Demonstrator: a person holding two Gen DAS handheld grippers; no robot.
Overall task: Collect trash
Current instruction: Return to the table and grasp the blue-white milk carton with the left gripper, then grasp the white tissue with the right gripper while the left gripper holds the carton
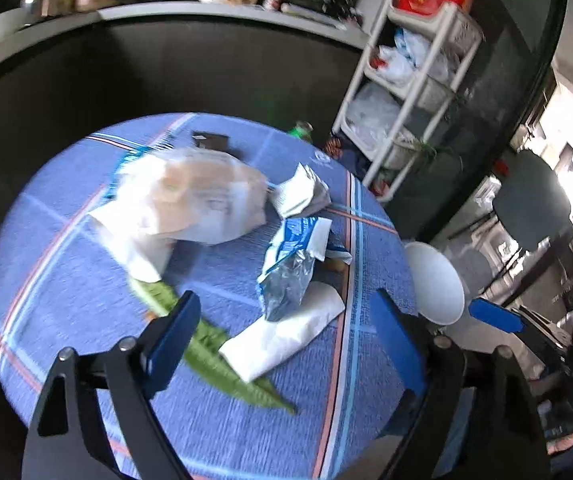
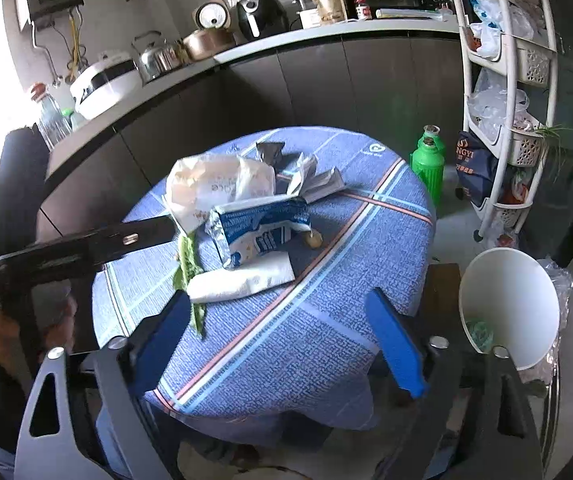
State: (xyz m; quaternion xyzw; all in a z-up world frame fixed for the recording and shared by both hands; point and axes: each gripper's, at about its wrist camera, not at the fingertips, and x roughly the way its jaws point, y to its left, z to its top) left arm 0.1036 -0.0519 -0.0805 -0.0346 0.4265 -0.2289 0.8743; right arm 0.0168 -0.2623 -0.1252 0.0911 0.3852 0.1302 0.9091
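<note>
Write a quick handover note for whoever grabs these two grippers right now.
Left gripper: open, empty, over the table.
Right gripper: open, empty, at the near table edge.
On the table: green leaf, white napkin, blue-and-white wrapper, big pale bag, crumpled paper.
White bin sits on the floor, right of the table, something greenish inside.
Left: everything on the table.

Round surface (image 2: pixel 326 320) with blue plaid cloth carries: bread bag (image 2: pixel 218 188), blue snack wrapper (image 2: pixel 254 232), white napkin (image 2: pixel 238 284), green leaf (image 1: pixel 214 348), crumpled paper (image 2: pixel 318 180).
</note>
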